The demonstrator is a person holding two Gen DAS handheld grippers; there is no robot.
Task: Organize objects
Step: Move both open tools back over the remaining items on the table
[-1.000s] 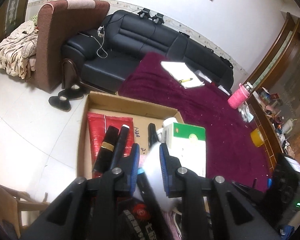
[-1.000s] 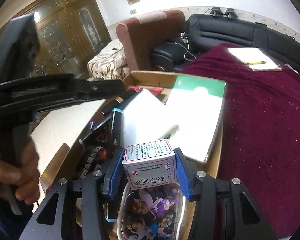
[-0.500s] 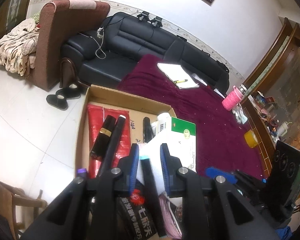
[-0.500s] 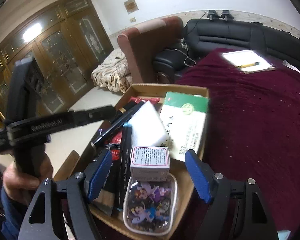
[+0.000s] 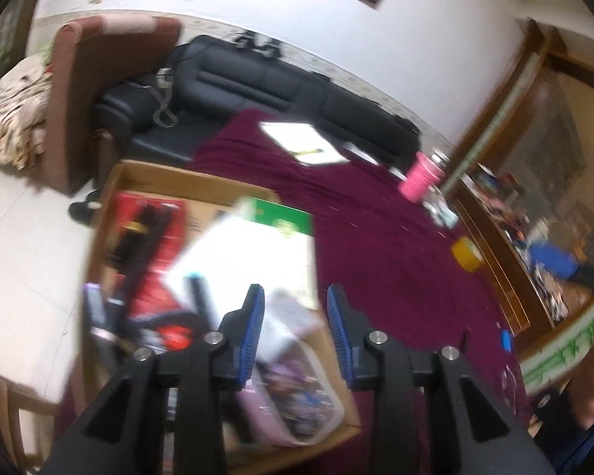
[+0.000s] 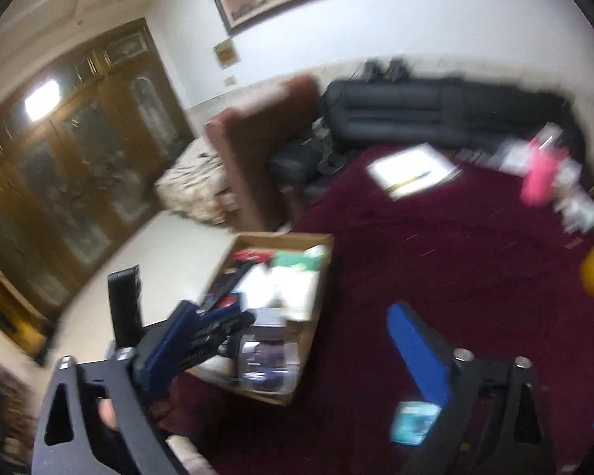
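A: The left claw [image 5: 293, 316] hangs over the near end of the cardboard box [image 5: 202, 176]; its blue pads have just been opening and stand a little apart, with nothing pressed between them. Below the gap lie a small white carton [image 5: 287, 316] and a clear plastic case [image 5: 297, 399] with purple figures inside.

B: And the right claw [image 6: 293, 340]?

A: Its jaws have just been opening too, and stand spread wide and bare above the maroon cloth [image 6: 435, 261] on the worktop, well off the box [image 6: 316, 289].

B: What does each view add?

A: The left wrist view looks into the box: a green-topped white pack [image 5: 257, 245], a red packet [image 5: 154, 261] and dark pens [image 5: 200, 297]. The right wrist view shows the whole box at the worktop's corner, the left claw's black frame beside it, a teal packet [image 6: 414, 421] near the right finger, and wooden glazed doors [image 6: 79, 182].

B: Any writing?

A: None can be read; both views are blurred. Farther off are a notepad with a pencil [image 5: 305, 144], a pink bottle [image 5: 419, 180] and a black sofa [image 5: 277, 91].
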